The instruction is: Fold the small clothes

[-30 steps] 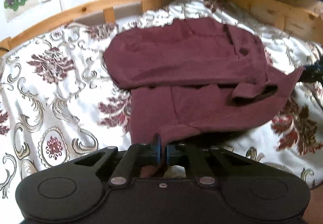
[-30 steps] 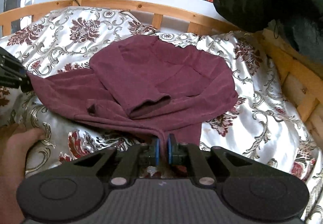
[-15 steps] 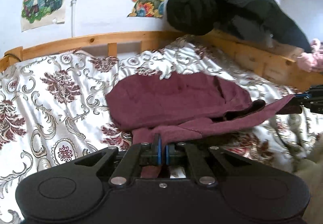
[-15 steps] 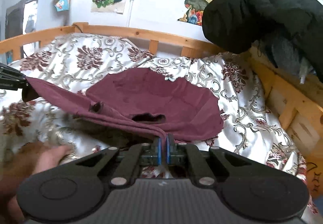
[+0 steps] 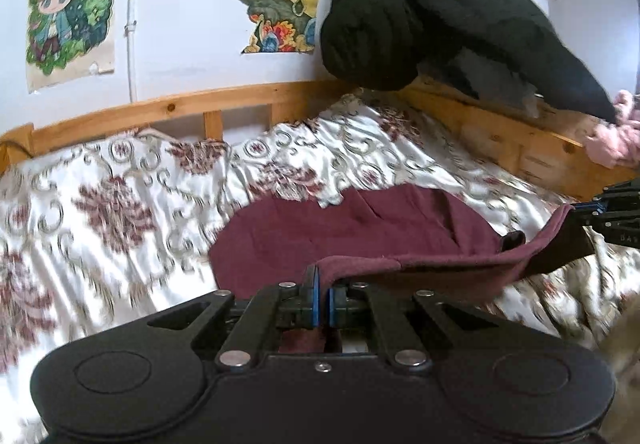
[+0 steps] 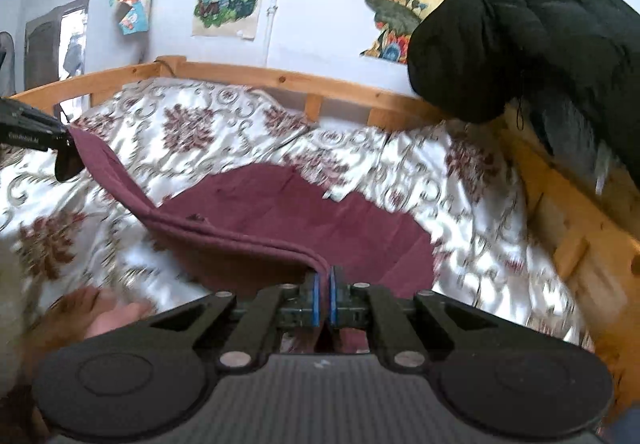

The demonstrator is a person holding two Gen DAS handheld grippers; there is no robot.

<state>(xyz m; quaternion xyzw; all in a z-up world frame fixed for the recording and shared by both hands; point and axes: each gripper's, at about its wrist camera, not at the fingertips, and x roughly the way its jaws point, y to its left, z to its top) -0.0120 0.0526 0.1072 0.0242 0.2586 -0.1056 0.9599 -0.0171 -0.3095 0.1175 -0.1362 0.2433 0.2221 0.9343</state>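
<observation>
Left gripper (image 5: pixel 323 298) pinched fully closed on the hem of the maroon garment (image 5: pixel 320 232) — cloth runs straight out from between its blue pads. Right gripper (image 6: pixel 324 294) likewise clamped tight on the opposite hem corner. I see the hem stretched taut between the two claws, lifted off the patterned bedspread (image 5: pixel 100 204); in the left wrist view the right claw sits at 3 o'clock. The rest of the garment lies on the bed toward 12 o'clock. A black jacket (image 6: pixel 540 24) hangs over the wooden rail (image 6: pixel 280 78).
</observation>
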